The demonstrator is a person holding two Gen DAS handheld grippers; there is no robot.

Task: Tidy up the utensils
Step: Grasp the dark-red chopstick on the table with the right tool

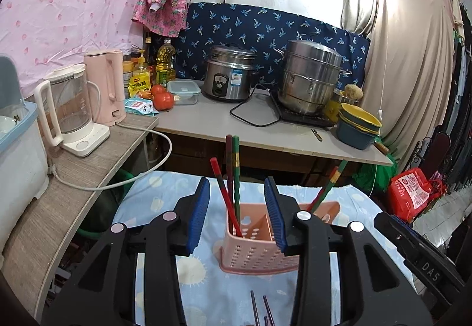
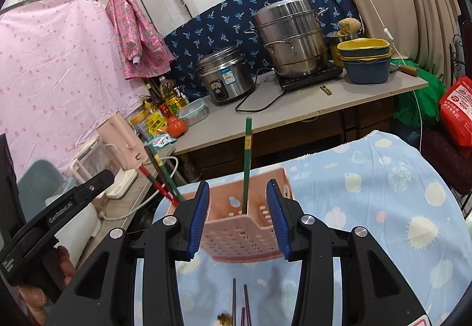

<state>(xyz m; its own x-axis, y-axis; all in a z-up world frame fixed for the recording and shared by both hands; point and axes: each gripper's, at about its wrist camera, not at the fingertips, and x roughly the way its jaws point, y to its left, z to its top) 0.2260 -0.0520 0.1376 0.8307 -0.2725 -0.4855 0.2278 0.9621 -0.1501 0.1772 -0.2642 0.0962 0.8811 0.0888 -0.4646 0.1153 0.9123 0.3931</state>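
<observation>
Standing in the pink holder (image 1: 259, 240) on the cloth-covered surface (image 1: 165, 199): several chopsticks (image 1: 228, 187) already sorted. Lying loose at the bottom edge, cut off: a few more chopsticks (image 2: 240, 305), count unclear. Hovering partly open, gripping nothing: left gripper (image 1: 240, 214) and right gripper (image 2: 237, 214).

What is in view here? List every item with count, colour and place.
Perforated plastic utensil basket: one, pink, on the blue patterned cloth.
Chopsticks: at least five, red and green, standing in the basket; more lie on the cloth near the camera.
Steel steamer pot: one, silver, on the grey counter.
Rice cooker: one, silver, left of the steamer.
Tomatoes: two, red, on the counter.
Left gripper: open, empty.
Right gripper: open, empty.
</observation>
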